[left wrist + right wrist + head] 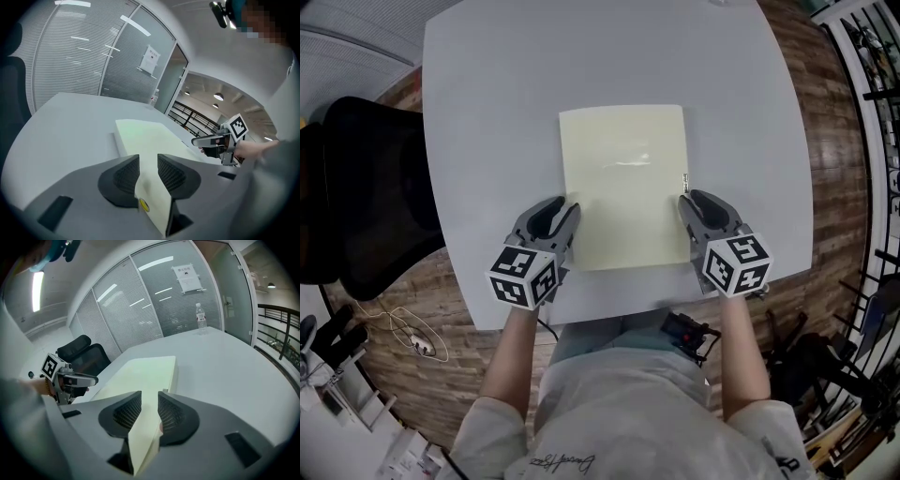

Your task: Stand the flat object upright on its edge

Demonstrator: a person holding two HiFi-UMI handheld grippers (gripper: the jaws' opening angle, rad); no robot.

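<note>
A pale yellow flat board (623,183) lies on the white table (487,112), its short near edge toward me. My left gripper (562,208) is at the board's near left edge and my right gripper (692,202) at its near right edge. In the left gripper view the board (145,136) runs in between the jaws of that gripper (148,164), which stand parted around its edge. The right gripper view shows the same: the board (140,376) passes between the parted jaws of that gripper (149,401). I see no pad pressing on the board.
A black office chair (366,197) stands left of the table. A water bottle (201,317) stands at the table's far edge before a glass wall. Cables (412,337) lie on the wooden floor. The table's near edge is just behind the grippers.
</note>
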